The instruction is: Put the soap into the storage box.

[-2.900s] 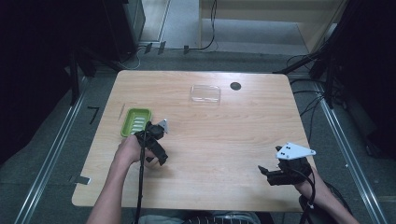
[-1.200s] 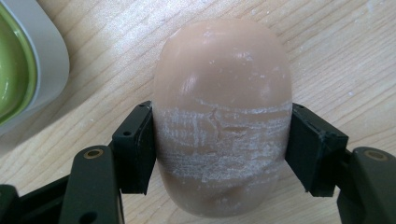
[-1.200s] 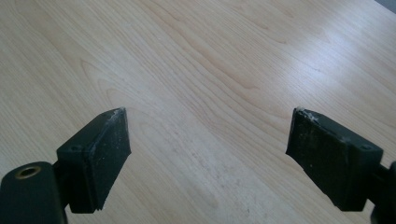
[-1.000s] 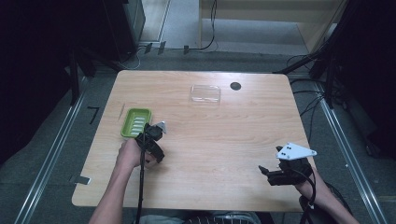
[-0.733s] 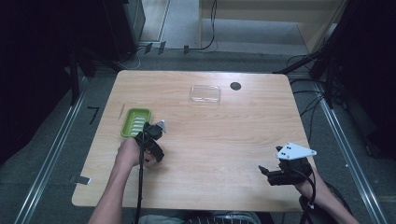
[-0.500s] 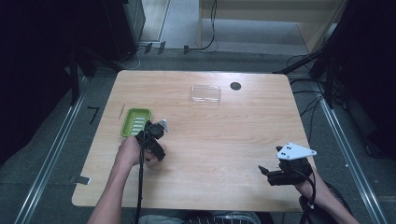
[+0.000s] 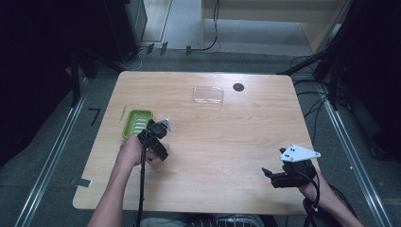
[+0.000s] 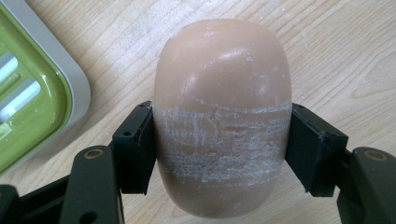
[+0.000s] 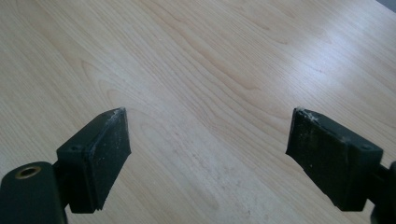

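Seemingly mid-job: the left gripper point(image 8: 219, 158) pinches a beige soap bar point(image 8: 222, 116) across its scuffed middle, jaws pressed on both flanks, just beside the green soap dish point(image 7: 137, 122) on the wooden table point(image 7: 246, 137); whether the bar is lifted or rests on the wood cannot be told. If the aim is soap into dish, the grasp looks done and the placing remains, the dish showing empty. The right gripper point(image 9: 208, 149) idles near the table's near edge, jaws spread wide on nothing, well apart from the clear lid point(image 7: 208, 95).
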`<state>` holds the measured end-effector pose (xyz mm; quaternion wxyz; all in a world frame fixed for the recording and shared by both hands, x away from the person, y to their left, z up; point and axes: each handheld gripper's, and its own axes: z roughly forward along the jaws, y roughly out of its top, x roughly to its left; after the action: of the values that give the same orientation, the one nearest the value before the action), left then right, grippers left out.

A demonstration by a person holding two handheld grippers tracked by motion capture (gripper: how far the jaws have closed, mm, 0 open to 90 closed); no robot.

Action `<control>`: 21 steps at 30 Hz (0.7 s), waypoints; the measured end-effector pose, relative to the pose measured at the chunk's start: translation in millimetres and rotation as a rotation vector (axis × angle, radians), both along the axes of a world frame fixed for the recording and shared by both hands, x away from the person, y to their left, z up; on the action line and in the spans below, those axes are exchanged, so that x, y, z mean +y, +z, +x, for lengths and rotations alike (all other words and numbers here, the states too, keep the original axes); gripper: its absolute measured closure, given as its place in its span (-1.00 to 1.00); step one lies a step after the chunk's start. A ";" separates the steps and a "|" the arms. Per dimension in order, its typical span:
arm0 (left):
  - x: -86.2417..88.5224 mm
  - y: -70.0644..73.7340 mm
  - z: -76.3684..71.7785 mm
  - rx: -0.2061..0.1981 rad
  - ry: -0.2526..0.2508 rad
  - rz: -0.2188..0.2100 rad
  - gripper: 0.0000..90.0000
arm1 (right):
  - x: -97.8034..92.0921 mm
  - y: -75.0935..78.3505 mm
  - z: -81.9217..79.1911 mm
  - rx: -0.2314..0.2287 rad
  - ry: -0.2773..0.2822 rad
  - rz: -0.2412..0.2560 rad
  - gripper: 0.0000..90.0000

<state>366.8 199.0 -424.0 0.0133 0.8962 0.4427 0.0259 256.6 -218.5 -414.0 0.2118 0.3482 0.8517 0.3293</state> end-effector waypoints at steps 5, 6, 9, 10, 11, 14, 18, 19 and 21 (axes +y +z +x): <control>-0.2 2.9 0.3 -0.009 0.004 -0.009 -0.24 | 0.1 -0.1 0.5 -0.004 0.004 -0.002 -0.70; 0.3 4.2 0.9 -0.014 0.002 -0.009 -0.24 | 0.1 -0.1 0.5 -0.004 0.004 -0.002 -0.70; 1.0 6.4 1.4 -0.021 0.002 -0.008 -0.24 | 0.3 -0.2 0.6 -0.002 0.003 -0.003 -0.70; 1.3 6.8 1.3 -0.025 0.002 -0.010 -0.24 | 0.4 -0.2 0.6 -0.002 0.003 -0.003 -0.70; 1.4 7.3 1.2 -0.026 0.002 -0.010 -0.24 | 0.4 -0.2 0.6 -0.002 0.003 -0.003 -0.70; 1.3 8.8 0.8 -0.035 0.008 -0.008 -0.24 | 0.7 -0.2 0.6 -0.002 0.002 -0.005 -0.70; 1.8 10.9 1.8 -0.041 0.011 -0.012 -0.24 | 1.2 -0.1 0.5 -0.002 0.002 -0.005 -0.70; 2.0 11.7 2.3 -0.041 0.007 -0.012 -0.24 | 1.4 -0.1 0.5 -0.002 0.002 -0.006 -0.70; 2.5 12.1 2.7 -0.043 0.009 -0.013 -0.24 | 1.5 -0.1 0.5 -0.001 0.001 -0.005 -0.70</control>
<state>369.5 201.5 -411.9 0.0286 0.8932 0.4467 0.0422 257.1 -217.0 -414.0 0.2131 0.3469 0.8527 0.3275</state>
